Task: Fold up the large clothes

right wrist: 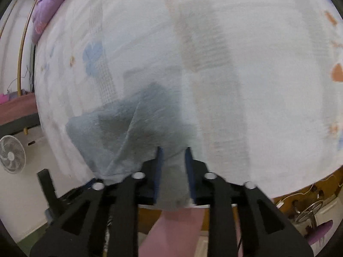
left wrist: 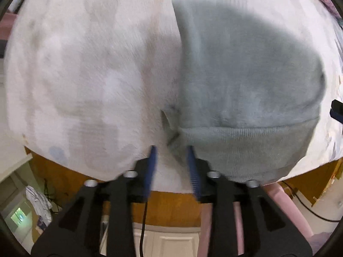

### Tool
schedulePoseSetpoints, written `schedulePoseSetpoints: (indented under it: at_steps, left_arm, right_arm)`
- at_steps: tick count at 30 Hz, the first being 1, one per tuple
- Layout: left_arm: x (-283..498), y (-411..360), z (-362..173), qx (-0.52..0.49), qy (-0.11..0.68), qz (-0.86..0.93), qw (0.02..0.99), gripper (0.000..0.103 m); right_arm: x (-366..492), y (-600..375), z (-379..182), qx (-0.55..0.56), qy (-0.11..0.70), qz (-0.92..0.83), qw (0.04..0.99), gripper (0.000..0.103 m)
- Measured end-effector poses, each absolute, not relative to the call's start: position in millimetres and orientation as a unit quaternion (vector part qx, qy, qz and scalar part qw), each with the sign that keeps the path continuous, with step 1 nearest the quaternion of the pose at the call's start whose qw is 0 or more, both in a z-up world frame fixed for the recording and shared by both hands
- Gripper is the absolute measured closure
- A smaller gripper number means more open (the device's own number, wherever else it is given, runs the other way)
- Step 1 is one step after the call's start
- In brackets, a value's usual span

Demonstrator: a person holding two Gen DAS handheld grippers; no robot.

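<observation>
- One grey garment [left wrist: 246,90], fleece-like with a ribbed hem, spread on a pale patterned sheet [left wrist: 75,64]; fills the right half of the left wrist view, hem band across the lower right.
- Hem runs left to right in that view, square to the line of the fingers; body of the cloth stretches away toward the top of the frame.
- Left gripper [left wrist: 172,150]: tips at lower centre, just at the hem's left corner. Right-hand blue pad touching or just beside the ribbed edge, left-hand pad over bare sheet. Jaws partly apart, no cloth seen pinched between them; loose, by the look of it.
- Same garment [right wrist: 137,128] in the right wrist view: crumpled grey mass at lower left of centre, a diagonal fold ridge across it.
- Right gripper [right wrist: 173,150]: a grey strip of the cloth lies between its two blue pads and runs down toward the frame's bottom. Jaws partly apart; pads flank the strip, but blur hides whether they press it, so grip not settled.
- Judgement: right gripper better placed on cloth; left needs to shift toward the frame's right to get the hem corner between its pads.
- Count: one garment, one sheet, two grippers, four blue pads.
- Outward: wooden bed edge [left wrist: 167,205] below the sheet, one fan [right wrist: 11,154] at far left, purple bedding [right wrist: 51,2] at upper left.
</observation>
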State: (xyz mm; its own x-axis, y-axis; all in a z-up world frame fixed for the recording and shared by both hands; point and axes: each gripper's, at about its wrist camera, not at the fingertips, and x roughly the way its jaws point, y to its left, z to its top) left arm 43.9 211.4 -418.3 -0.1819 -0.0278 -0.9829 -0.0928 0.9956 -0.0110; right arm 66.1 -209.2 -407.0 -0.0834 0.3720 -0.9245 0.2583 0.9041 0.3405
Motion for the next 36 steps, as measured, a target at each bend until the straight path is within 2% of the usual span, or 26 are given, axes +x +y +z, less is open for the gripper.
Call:
schedulePoseSetpoints:
  at_steps: [1,5,8,9,10,11,12,13,16,17,21,27,28,29,30,32,36]
  left_arm:
    - [49,212,-409,-0.054,0.759,0.021,0.649,0.057]
    - [88,213,-386,-0.123,0.705,0.001,0.698,0.026]
    - [132,210,-402,-0.143,0.692,0.008,0.707,0.024]
    - [143,214,-409,-0.144,0.683,0.027,0.716,0.039]
    - [148,218,-413,-0.142,0.671,0.05,0.726,0.058]
    - [156,220,-424,-0.135,0.671,0.07,0.725,0.082]
    - [160,220,-440,-0.136,0.691,0.07,0.706,0.088]
    - [166,219,-451,-0.132,0.697,0.072,0.701,0.089]
    - [164,222,-436,-0.112,0.682,0.078,0.719,0.093]
    - [163,227,-430,-0.099,0.678,0.102,0.721,0.098]
    - [159,248,-416,-0.156,0.675,0.107,0.713,0.097]
    - [176,221,-427,-0.099,0.685,0.074,0.718,0.097]
    - [178,219,-428,-0.089,0.686,0.073,0.719,0.097]
    - [180,216,-430,-0.067,0.689,0.082,0.717,0.097]
    - [182,217,-431,-0.046,0.692,0.09,0.715,0.097]
    - [184,220,-429,-0.032,0.703,0.08,0.706,0.095]
    - [174,207,-401,0.044,0.675,0.092,0.731,0.092]
  right_arm:
    - [69,-217,-402,0.215,0.728,0.041,0.65,0.059]
    - [80,-226,-410,0.227,0.729,0.038,0.645,0.058]
    - [87,-217,-423,0.225,0.735,0.058,0.637,0.058]
    - [91,-211,-431,0.235,0.734,0.073,0.633,0.057]
    - [93,-210,-439,0.244,0.733,0.088,0.629,0.056]
    - [96,-205,-454,0.249,0.736,0.096,0.622,0.056]
    - [97,-202,-471,0.265,0.746,0.096,0.604,0.056]
    - [97,-201,-482,0.292,0.746,0.097,0.591,0.064]
    - [93,-207,-486,0.325,0.739,0.067,0.586,0.071]
    - [90,-208,-482,0.326,0.74,0.061,0.585,0.074]
    - [70,-207,-465,0.31,0.73,0.045,0.607,0.082]
    - [59,-235,-477,0.358,0.72,-0.002,0.594,0.083]
    - [58,-242,-471,0.352,0.722,-0.02,0.596,0.083]
    - [58,-250,-462,0.297,0.739,-0.078,0.599,0.088]
    - [57,-255,-457,0.285,0.74,-0.097,0.602,0.085]
    - [62,-265,-441,0.35,0.707,-0.058,0.611,0.085]
    - [93,-215,-408,0.254,0.703,0.066,0.661,0.085]
